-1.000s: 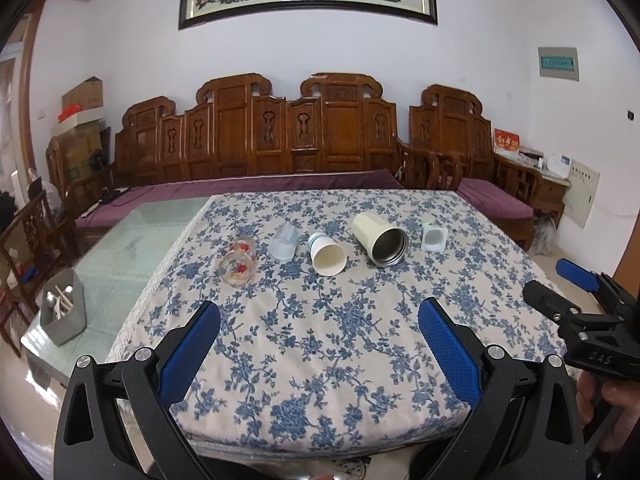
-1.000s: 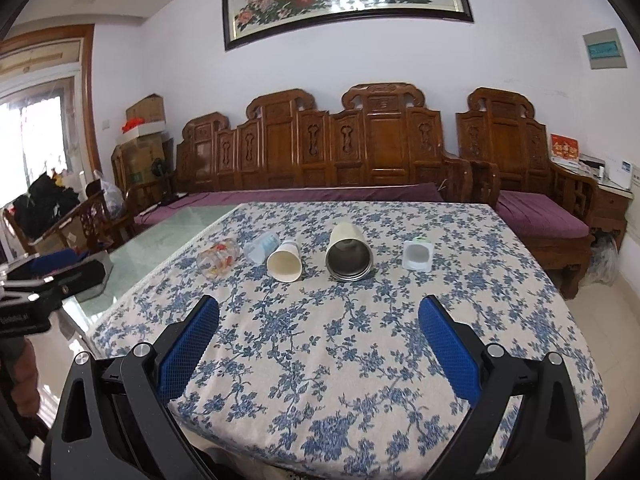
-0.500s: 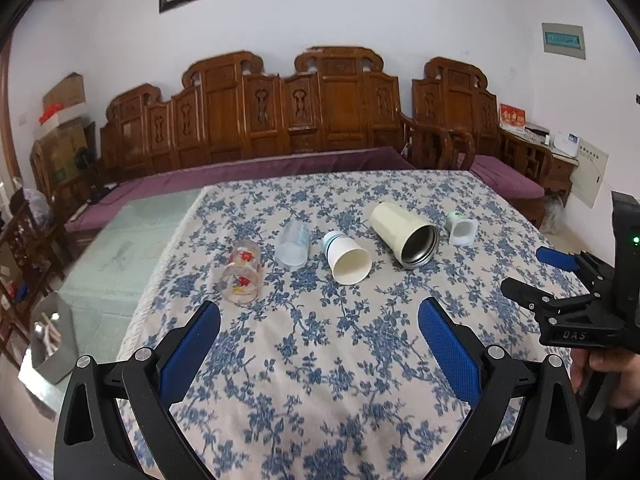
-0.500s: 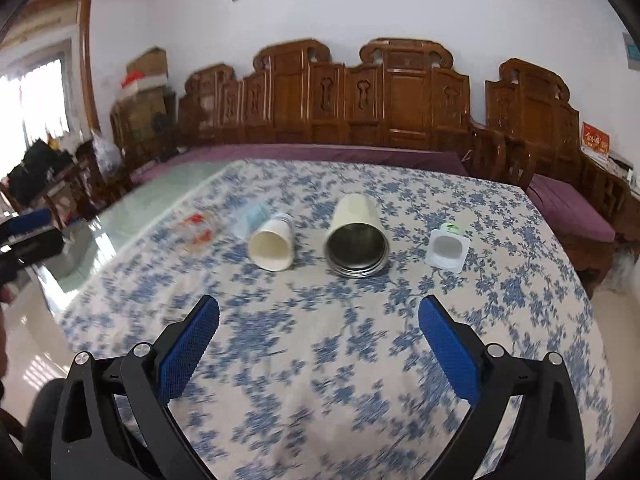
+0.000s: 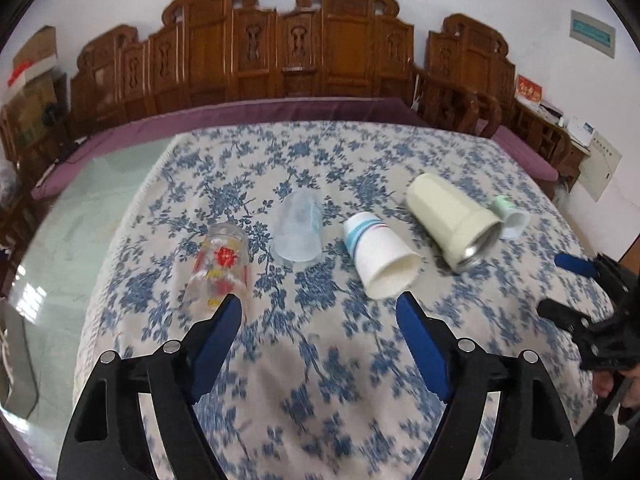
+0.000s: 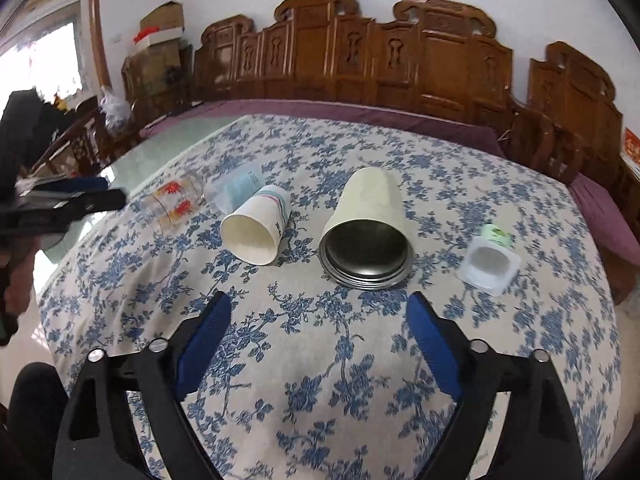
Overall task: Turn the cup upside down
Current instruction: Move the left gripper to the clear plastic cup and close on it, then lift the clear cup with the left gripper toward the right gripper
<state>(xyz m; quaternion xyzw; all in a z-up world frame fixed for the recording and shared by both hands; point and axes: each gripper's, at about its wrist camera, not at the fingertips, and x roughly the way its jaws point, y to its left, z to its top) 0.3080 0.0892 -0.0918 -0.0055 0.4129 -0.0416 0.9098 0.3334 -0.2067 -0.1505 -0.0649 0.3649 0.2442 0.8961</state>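
My left gripper (image 5: 320, 312) has a matte black angular frame with blue padded jaws and round silver screws along each arm. My right gripper (image 6: 318, 310) is built the same: black frame, blue pads, silver screws, with triangular cut-outs.

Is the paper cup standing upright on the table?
No, the paper cup lies on its side on the tablecloth, mouth toward the camera.
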